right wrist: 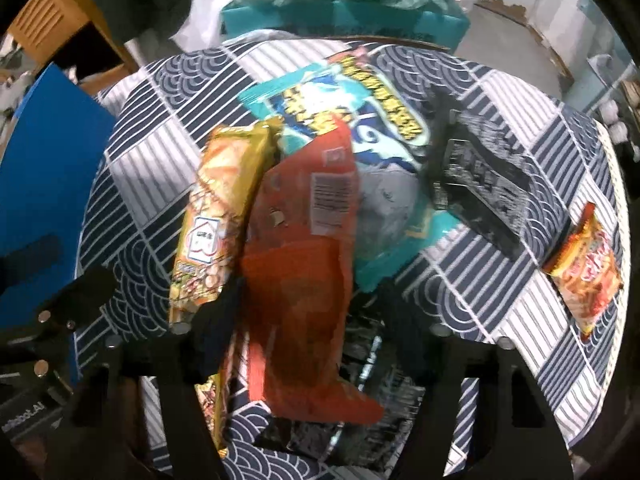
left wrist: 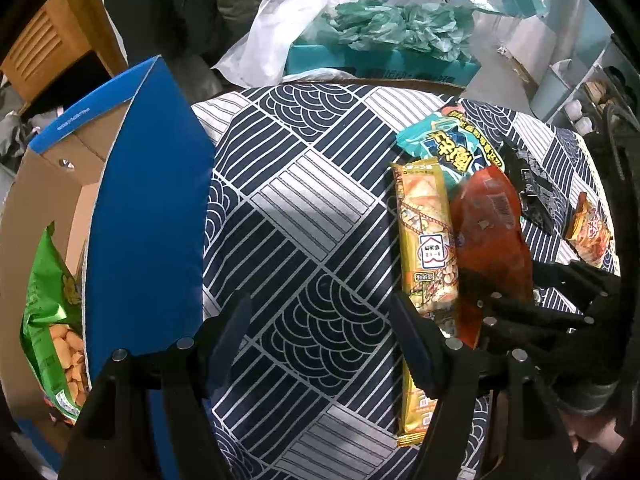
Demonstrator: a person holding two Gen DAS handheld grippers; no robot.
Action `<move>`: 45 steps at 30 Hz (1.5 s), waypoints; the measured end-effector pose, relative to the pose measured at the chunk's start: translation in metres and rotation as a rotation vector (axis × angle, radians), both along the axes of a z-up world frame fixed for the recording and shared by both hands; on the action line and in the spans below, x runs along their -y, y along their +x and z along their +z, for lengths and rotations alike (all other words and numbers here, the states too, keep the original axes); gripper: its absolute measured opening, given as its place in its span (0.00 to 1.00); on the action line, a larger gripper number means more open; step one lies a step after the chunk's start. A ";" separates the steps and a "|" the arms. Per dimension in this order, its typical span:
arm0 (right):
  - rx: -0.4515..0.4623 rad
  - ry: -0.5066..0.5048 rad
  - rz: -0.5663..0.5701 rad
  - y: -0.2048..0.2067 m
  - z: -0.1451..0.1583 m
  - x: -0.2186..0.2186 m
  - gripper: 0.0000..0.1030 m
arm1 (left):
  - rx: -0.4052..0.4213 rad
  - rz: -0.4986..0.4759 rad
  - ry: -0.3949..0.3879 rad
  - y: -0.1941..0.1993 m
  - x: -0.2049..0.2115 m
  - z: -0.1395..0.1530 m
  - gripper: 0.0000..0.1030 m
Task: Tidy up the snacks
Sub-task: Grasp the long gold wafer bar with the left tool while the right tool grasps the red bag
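A pile of snacks lies on the patterned cloth: a yellow packet (left wrist: 426, 236) (right wrist: 212, 208), a red-orange bag (left wrist: 490, 232) (right wrist: 304, 264), a teal bag (left wrist: 448, 144) (right wrist: 360, 120) and a black packet (left wrist: 536, 188) (right wrist: 484, 176). A small orange packet (left wrist: 590, 228) (right wrist: 584, 272) lies apart at the right. My left gripper (left wrist: 320, 344) is open and empty over bare cloth, left of the pile. My right gripper (right wrist: 308, 320) (left wrist: 516, 300) is open with its jaws either side of the red-orange bag. A blue cardboard box (left wrist: 140, 200) at the left holds a green snack bag (left wrist: 52, 320).
The table (left wrist: 288, 184) is round, covered in a navy-and-white cloth. Behind it stand a teal box (left wrist: 380, 62) with green plastic and a white bag (left wrist: 280, 28). A wooden chair (left wrist: 52, 44) is at the back left.
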State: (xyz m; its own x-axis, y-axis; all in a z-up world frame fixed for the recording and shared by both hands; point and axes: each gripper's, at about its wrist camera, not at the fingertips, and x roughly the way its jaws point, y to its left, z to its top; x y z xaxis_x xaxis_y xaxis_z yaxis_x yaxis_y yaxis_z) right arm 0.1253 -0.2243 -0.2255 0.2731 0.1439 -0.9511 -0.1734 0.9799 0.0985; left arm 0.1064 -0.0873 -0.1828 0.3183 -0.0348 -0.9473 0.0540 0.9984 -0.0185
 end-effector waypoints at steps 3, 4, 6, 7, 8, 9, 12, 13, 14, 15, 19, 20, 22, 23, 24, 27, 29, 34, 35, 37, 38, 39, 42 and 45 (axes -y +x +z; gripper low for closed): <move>-0.003 0.018 0.036 0.001 0.002 -0.006 0.34 | -0.010 0.003 -0.004 0.001 -0.001 -0.003 0.71; 0.005 0.006 0.045 0.000 0.004 -0.008 0.29 | -0.013 0.005 -0.007 0.001 -0.001 -0.004 0.71; 0.012 0.006 0.055 -0.002 0.007 -0.010 0.19 | -0.020 0.006 -0.013 0.002 0.000 -0.006 0.71; 0.020 0.005 0.055 -0.004 0.009 -0.009 0.18 | -0.022 0.005 -0.015 0.002 0.001 -0.007 0.71; 0.026 0.001 0.054 -0.004 0.010 -0.008 0.18 | -0.025 0.002 -0.017 0.003 0.003 -0.007 0.71; 0.030 -0.001 0.051 -0.006 0.012 -0.006 0.18 | -0.027 -0.002 -0.018 0.003 0.006 -0.008 0.71; 0.043 0.014 0.023 -0.010 0.019 0.004 0.18 | -0.033 -0.018 -0.022 0.003 0.016 -0.009 0.71; 0.049 0.019 0.014 -0.012 0.022 0.008 0.18 | -0.035 -0.025 -0.024 0.003 0.020 -0.009 0.71; 0.057 0.025 0.004 -0.013 0.024 0.012 0.18 | -0.036 -0.030 -0.025 0.003 0.024 -0.009 0.71; 0.064 0.033 -0.005 -0.015 0.027 0.016 0.18 | -0.038 -0.034 -0.026 0.003 0.027 -0.010 0.71; 0.086 0.052 -0.038 -0.020 0.038 0.032 0.18 | -0.053 -0.046 -0.025 0.004 0.042 -0.014 0.75; 0.090 0.056 -0.045 -0.022 0.040 0.036 0.18 | -0.057 -0.047 -0.025 0.005 0.045 -0.015 0.75; 0.090 0.062 -0.054 -0.025 0.043 0.044 0.18 | -0.069 -0.045 -0.026 0.005 0.050 -0.019 0.75; 0.091 0.062 -0.059 -0.026 0.044 0.047 0.18 | -0.082 -0.041 -0.032 0.006 0.053 -0.021 0.75; 0.093 0.065 -0.066 -0.025 0.045 0.049 0.18 | -0.088 -0.037 -0.035 0.006 0.055 -0.023 0.75; 0.098 0.071 -0.081 -0.028 0.047 0.058 0.18 | -0.100 -0.034 -0.029 0.007 0.061 -0.030 0.75; 0.101 0.071 -0.088 -0.028 0.047 0.061 0.18 | -0.105 -0.040 -0.015 0.007 0.065 -0.035 0.75; 0.105 0.076 -0.094 -0.031 0.049 0.066 0.18 | -0.099 -0.053 0.004 0.007 0.070 -0.043 0.75; 0.108 0.075 -0.095 -0.031 0.050 0.067 0.18 | -0.098 -0.056 0.007 0.006 0.070 -0.044 0.71; 0.115 0.070 -0.093 -0.031 0.053 0.066 0.18 | -0.100 -0.061 0.027 0.006 0.071 -0.046 0.63; 0.119 0.069 -0.092 -0.032 0.054 0.066 0.18 | -0.103 -0.063 0.023 0.006 0.071 -0.047 0.57; 0.122 0.070 -0.090 -0.032 0.056 0.066 0.18 | -0.103 -0.061 0.011 0.007 0.070 -0.047 0.53; 0.130 0.072 -0.086 -0.032 0.059 0.064 0.18 | -0.104 -0.061 -0.008 0.005 0.067 -0.046 0.31; 0.135 0.073 -0.082 -0.032 0.062 0.063 0.18 | -0.097 -0.064 0.012 0.004 0.065 -0.044 0.31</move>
